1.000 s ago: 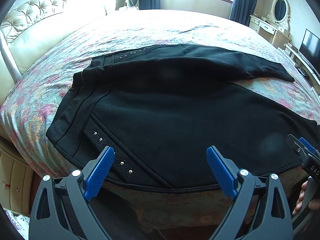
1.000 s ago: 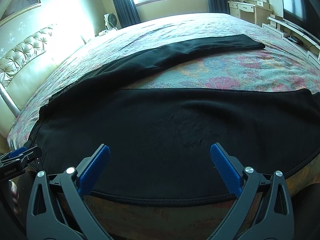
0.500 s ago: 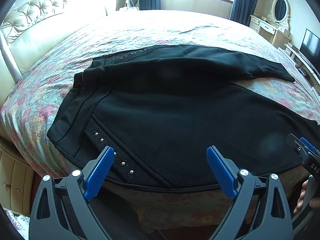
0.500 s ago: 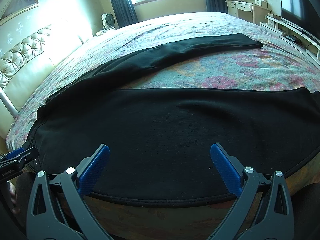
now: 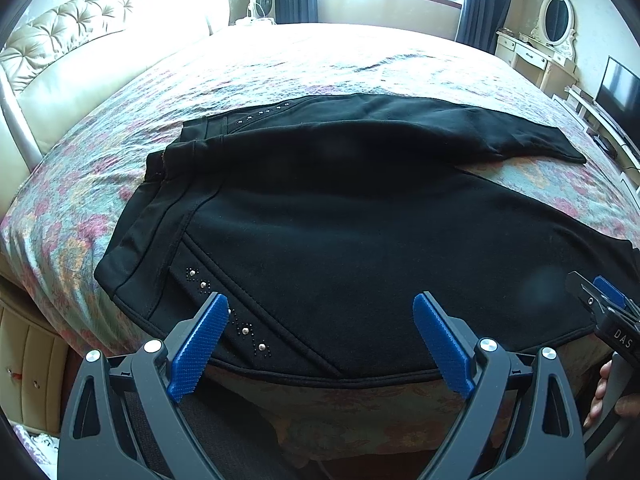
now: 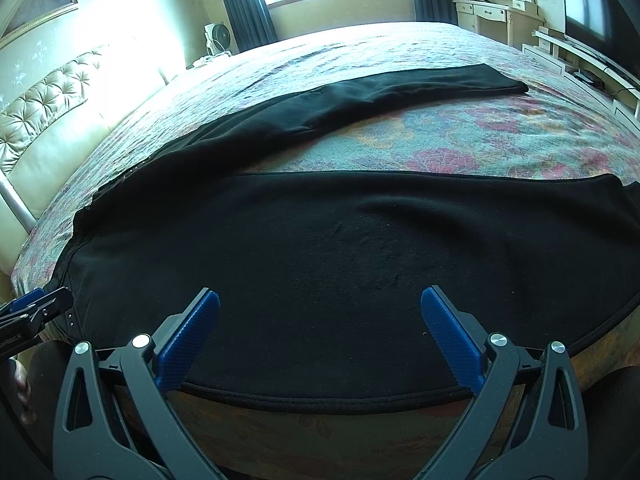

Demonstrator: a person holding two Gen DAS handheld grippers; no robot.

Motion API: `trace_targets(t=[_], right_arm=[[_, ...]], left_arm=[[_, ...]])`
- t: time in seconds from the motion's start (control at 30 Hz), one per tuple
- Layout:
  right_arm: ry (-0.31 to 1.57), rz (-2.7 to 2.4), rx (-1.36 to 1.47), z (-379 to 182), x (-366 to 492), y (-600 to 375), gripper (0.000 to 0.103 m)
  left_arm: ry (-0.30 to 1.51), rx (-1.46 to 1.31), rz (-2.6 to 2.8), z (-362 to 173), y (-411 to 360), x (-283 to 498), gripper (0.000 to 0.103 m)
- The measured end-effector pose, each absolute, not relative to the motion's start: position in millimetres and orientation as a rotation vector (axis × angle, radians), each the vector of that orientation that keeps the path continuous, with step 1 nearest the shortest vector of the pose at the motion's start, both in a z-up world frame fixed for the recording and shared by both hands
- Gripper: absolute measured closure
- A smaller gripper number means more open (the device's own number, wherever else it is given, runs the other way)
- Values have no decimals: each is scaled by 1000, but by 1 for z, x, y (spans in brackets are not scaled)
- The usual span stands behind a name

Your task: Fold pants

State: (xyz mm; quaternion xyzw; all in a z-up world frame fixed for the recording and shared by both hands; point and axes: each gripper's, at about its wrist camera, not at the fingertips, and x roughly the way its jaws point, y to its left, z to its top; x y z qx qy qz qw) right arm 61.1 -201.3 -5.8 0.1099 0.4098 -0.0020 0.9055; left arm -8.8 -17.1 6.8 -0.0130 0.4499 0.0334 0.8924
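Black pants (image 5: 340, 216) lie spread flat on a floral bed, waistband at the left, legs running right in a V. The near leg (image 6: 340, 264) lies along the bed's front edge; the far leg (image 6: 380, 96) angles away. A line of studs (image 5: 224, 312) marks the near pocket. My left gripper (image 5: 320, 340) hovers open just over the near hem by the hip, holding nothing. My right gripper (image 6: 320, 332) is open above the near leg's front edge, empty too. Each gripper shows at the other view's border, the right gripper (image 5: 600, 312) and the left gripper (image 6: 32, 308).
The bed (image 5: 340, 64) has a floral cover and a tufted cream headboard (image 5: 60, 52) at the left. A dressing table with mirror (image 5: 552, 40) and a TV (image 6: 592, 16) stand at the right. A fan (image 5: 260, 0) sits by the window. A person's fingers (image 5: 600, 392) hold the right gripper's handle.
Both views shifted only slightly; the pants sit a touch higher in the frames. Both grippers stay open and the pants have not moved.
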Motion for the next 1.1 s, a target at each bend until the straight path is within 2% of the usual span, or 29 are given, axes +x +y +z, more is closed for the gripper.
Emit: trace_targets(t=[0.33,0.6,0.73,0.97,1.1], right_arm=[[872,24,218,-7,79,-191,2],[897,95,229,-4,101,-170,2],[916,131,221,-5,110,-157,2],[947,167,210,-7,126,-142,2],[971,163,210,-14,135,-142,2]], left_arm=[[917,-97,-97,19,8,6,11],[1022,-351,-136,23,129,81,10],[916,-421,-129,31,194,124,10],[1129,-712,-179,-44,280,223,11],[1083,-770,-254,-52,290,245,11]])
